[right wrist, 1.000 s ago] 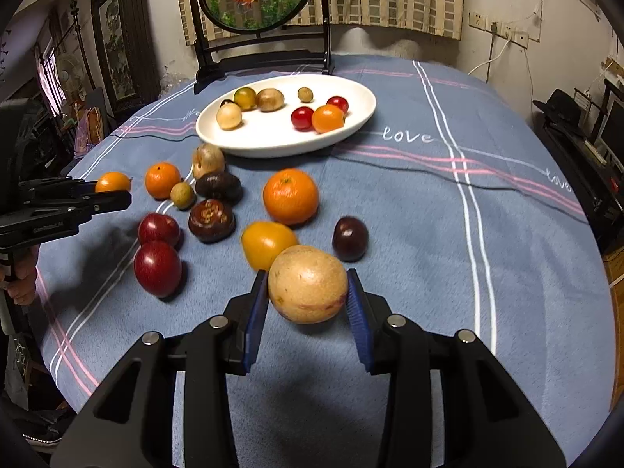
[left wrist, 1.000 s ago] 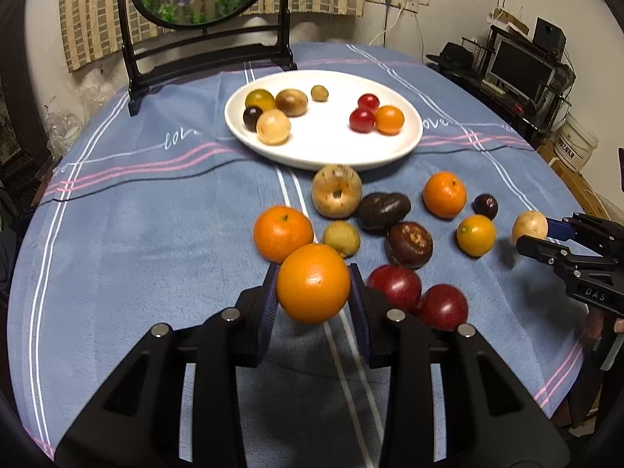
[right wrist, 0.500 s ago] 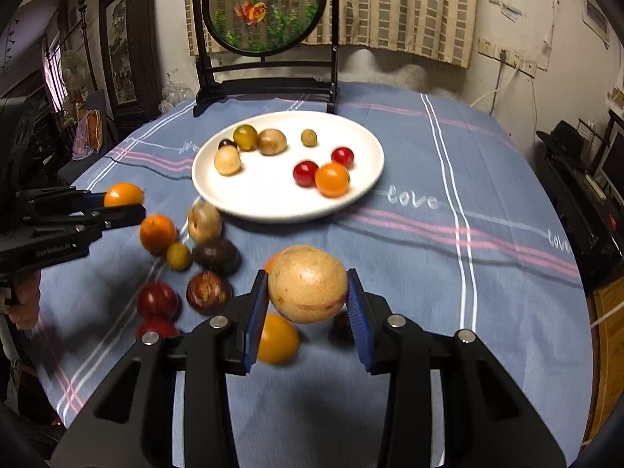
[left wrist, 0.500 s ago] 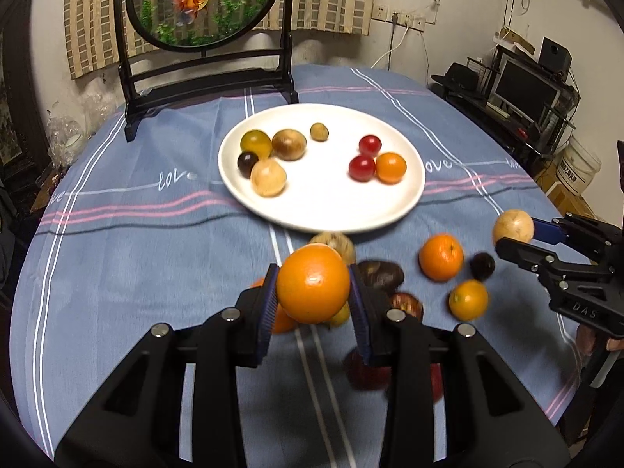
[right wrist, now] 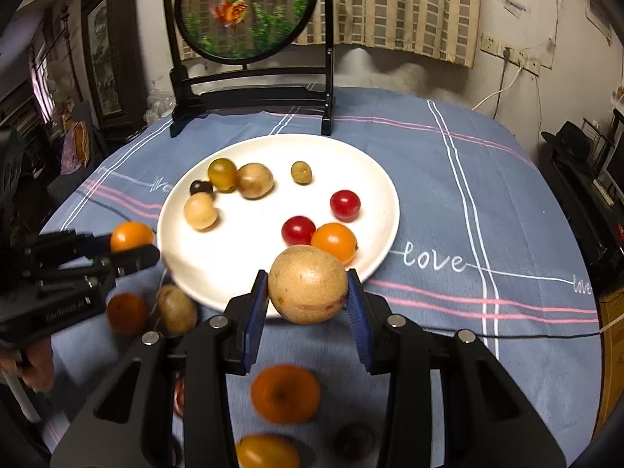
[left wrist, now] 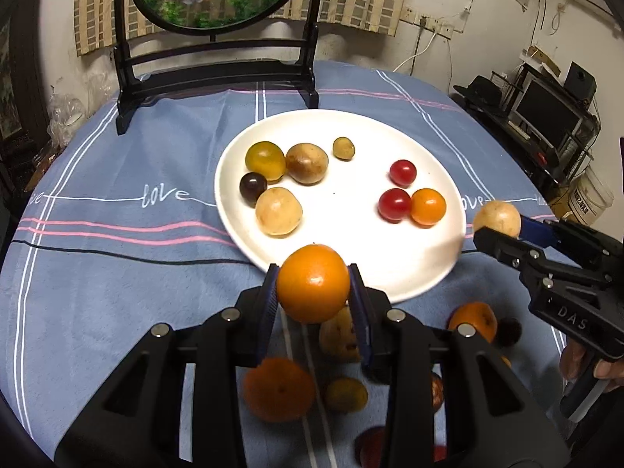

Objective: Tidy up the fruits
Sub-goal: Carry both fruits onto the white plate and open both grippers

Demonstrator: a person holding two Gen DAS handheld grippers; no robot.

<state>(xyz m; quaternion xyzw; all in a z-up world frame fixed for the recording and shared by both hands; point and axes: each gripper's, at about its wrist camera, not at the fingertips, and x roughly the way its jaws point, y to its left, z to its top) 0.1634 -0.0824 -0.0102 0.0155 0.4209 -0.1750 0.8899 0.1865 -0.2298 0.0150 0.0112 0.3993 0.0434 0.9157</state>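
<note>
My left gripper (left wrist: 313, 284) is shut on an orange (left wrist: 313, 282), held in the air just short of the near rim of the white plate (left wrist: 351, 241). My right gripper (right wrist: 308, 286) is shut on a tan round fruit (right wrist: 308, 284) above the plate's near edge (right wrist: 234, 273). Each gripper shows in the other view too: the tan fruit (left wrist: 497, 218) at the plate's right side, the orange (right wrist: 132, 236) at its left side. The plate holds several small fruits: yellow-brown ones on the left, two red ones and a small orange one on the right.
Several loose fruits lie on the blue cloth (left wrist: 117, 273) under and behind both grippers, among them oranges (right wrist: 284, 394), a tan fruit (right wrist: 176, 308) and dark red ones. A black stand with a round fish picture (left wrist: 218, 58) rises behind the plate. Shelves with electronics (left wrist: 546, 117) stand at the right.
Both grippers have moved forward over the loose fruits toward the plate, each still holding its fruit. The plate now looks much closer, and the loose fruits have slipped beneath the fingers.
</note>
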